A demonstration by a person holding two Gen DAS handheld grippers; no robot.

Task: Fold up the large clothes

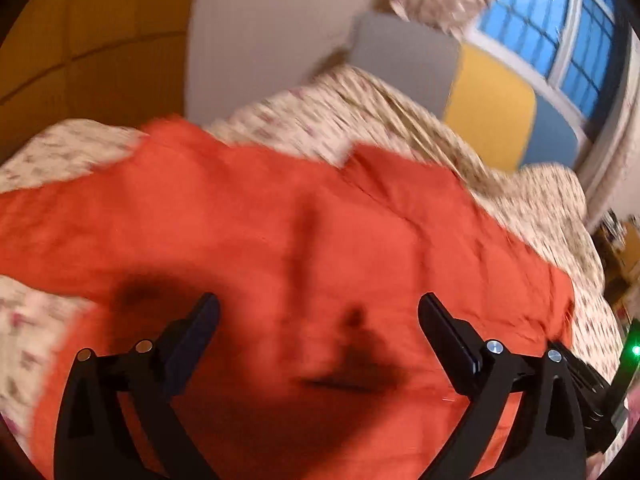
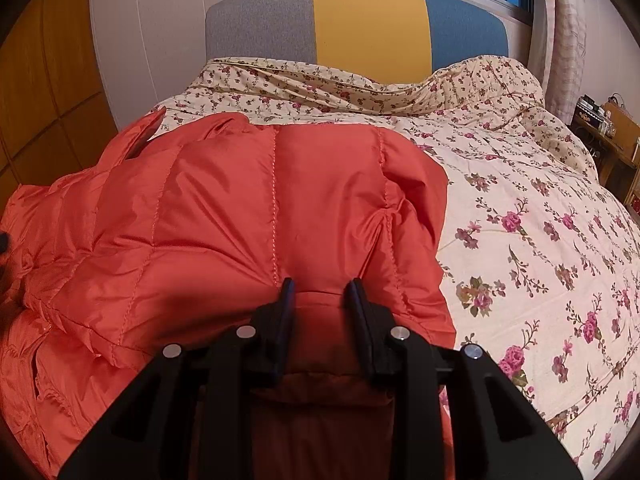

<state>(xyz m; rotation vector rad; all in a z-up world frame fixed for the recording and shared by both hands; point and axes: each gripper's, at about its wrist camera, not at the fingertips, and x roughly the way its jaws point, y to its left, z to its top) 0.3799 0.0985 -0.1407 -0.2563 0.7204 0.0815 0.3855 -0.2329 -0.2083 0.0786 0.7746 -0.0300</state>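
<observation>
Pinching jacket (image 2: 248, 216), right hand-held gripper (image 2: 320, 292) down-tilted

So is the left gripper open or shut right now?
Open. The left gripper has its jaws spread wide above the orange jacket, with nothing pinched between them.

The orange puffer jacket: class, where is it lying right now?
In the right wrist view the orange puffer jacket lies on the left side of the floral bedspread, below the headboard.

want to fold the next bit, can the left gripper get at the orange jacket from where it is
Probably yes: the left gripper is open, empty, above the orange jacket with nothing between.
</observation>
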